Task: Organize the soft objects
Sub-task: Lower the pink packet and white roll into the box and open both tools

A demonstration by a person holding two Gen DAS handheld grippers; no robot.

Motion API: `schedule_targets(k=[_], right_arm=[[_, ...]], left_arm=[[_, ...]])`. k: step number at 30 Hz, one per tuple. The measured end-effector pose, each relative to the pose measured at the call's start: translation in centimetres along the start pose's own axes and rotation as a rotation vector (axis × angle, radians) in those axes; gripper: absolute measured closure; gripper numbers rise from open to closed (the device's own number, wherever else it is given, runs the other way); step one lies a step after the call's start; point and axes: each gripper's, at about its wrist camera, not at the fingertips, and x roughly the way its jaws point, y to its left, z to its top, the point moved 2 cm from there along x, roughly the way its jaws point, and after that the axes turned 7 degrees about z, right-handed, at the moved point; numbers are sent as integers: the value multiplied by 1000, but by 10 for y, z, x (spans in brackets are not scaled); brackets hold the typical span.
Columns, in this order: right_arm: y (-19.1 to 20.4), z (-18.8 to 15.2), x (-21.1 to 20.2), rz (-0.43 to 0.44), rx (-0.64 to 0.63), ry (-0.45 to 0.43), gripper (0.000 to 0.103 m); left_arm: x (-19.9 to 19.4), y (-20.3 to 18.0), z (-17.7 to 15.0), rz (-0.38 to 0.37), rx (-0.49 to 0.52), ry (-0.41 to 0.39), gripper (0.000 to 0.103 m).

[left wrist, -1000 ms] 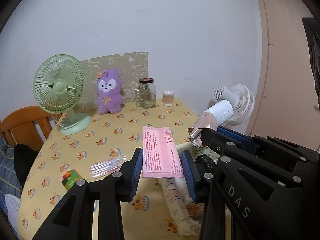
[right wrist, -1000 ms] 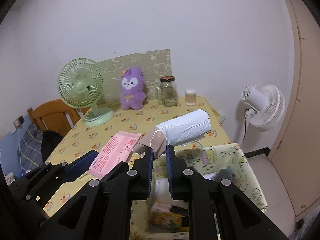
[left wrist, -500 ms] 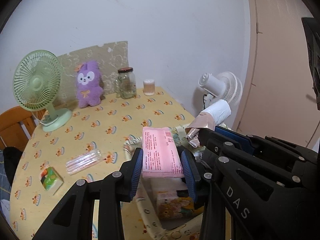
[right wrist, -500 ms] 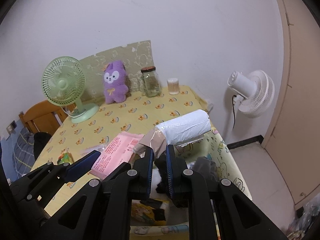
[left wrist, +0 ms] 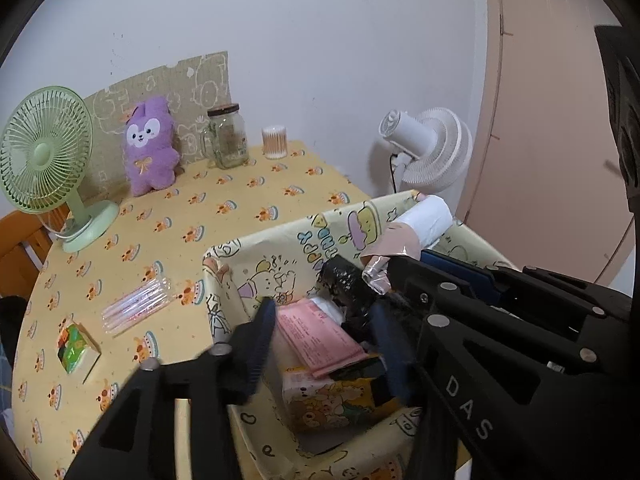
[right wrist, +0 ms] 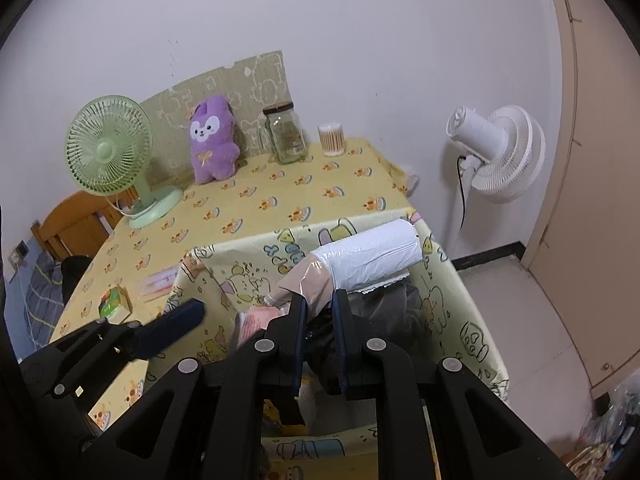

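Observation:
A cartoon-print yellow fabric bin [left wrist: 256,264] stands at the table's near right edge, also in the right wrist view [right wrist: 224,256]. My left gripper [left wrist: 324,344] is open above it, and the pink soft pack [left wrist: 320,336] lies loose inside on other packs. My right gripper [right wrist: 320,312] is shut on the tan end of a white wrapped roll [right wrist: 372,256], held over the bin. The roll also shows in the left wrist view [left wrist: 420,224].
On the yellow tablecloth are a purple plush [left wrist: 150,144], a green fan [left wrist: 44,152], a glass jar [left wrist: 226,136], a cotton swab cup [left wrist: 274,142], a clear straw pack [left wrist: 136,304] and a small green box [left wrist: 76,346]. A white floor fan [right wrist: 500,152] stands right of the table.
Both grippers moved right and down over the bin. My left gripper opened and the pink pack dropped into the bin. My right gripper kept hold of the roll.

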Motion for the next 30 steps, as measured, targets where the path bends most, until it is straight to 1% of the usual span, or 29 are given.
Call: schedule_targets(k=[5,10,13,15,18,20,22,26,30], right_arm=[[1,-2,10,12,8,24,88],[-1,-2,17,29,43,55,85],[-1,-1,18,6,29,66,79],[-3,-2,18,-6,29,67,66],[-6,-3,16,-30,32,68,59],[-9,-4,14,-42,37,66,53],[-12,-4,13,-57,44,65,49],[-13,-5,7,-69,34,60,48],[-17,-6,0,-87,49,43,38]], left_arm=[[4,3,-3,4,9,24,36],[6,3,-2,20,25,33,36],[7,1,-2,35,41,34,35],[7,0,-3,43,48,35,35],[7,-1,-3,55,54,36,34],[7,-2,-3,60,57,36,33],[7,-4,-4,65,61,40,31],[3,-5,-5,83,67,35,27],[-4,-4,-5,83,57,22,23]])
